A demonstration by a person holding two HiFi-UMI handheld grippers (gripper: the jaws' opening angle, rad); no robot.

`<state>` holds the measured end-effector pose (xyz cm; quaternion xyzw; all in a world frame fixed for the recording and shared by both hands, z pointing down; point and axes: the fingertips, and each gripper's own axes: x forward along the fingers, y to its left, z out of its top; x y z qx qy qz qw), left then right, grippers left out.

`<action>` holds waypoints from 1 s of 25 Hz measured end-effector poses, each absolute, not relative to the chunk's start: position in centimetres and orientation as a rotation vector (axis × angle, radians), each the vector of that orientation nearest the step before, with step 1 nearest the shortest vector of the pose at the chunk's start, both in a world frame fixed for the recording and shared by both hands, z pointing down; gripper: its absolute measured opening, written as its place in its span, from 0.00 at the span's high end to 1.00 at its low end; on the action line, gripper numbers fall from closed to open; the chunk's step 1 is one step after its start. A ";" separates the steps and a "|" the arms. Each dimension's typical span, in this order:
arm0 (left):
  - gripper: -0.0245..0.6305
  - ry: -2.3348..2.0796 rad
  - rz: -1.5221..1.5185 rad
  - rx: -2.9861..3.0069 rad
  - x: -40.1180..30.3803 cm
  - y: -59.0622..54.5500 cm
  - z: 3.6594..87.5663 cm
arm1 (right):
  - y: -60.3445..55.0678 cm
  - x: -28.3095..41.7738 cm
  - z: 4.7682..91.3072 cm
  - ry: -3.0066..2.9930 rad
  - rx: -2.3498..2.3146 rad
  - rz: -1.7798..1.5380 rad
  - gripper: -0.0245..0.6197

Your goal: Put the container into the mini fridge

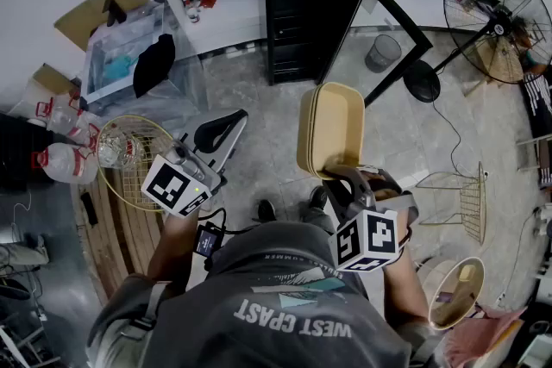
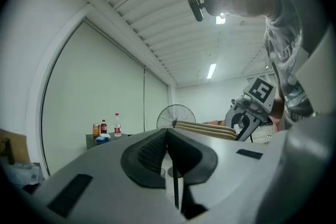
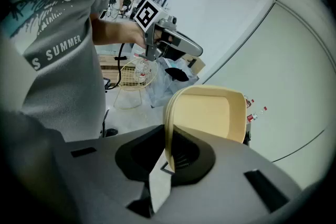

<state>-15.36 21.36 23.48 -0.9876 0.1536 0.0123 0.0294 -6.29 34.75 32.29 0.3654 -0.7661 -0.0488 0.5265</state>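
Currently the container (image 3: 210, 113) is being pinched at one rim by the right gripper (image 3: 169, 153) and may pivot loose; the left gripper (image 2: 172, 165) is being held closed

Bare floor (image 1: 250, 95) before black cabinet (image 1: 306, 13)
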 end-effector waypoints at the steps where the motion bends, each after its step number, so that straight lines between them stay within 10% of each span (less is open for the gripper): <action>1: 0.94 0.474 0.038 -3.047 -15.4 21.4 23.5 | 34.7 -6.3 32.2 -1.831 0.878 -0.117 0.89; 25: 0.94 0.398 0.035 -3.075 -15.5 21.0 24.9 | 32.5 -6.5 32.5 -1.802 0.912 -0.157 0.89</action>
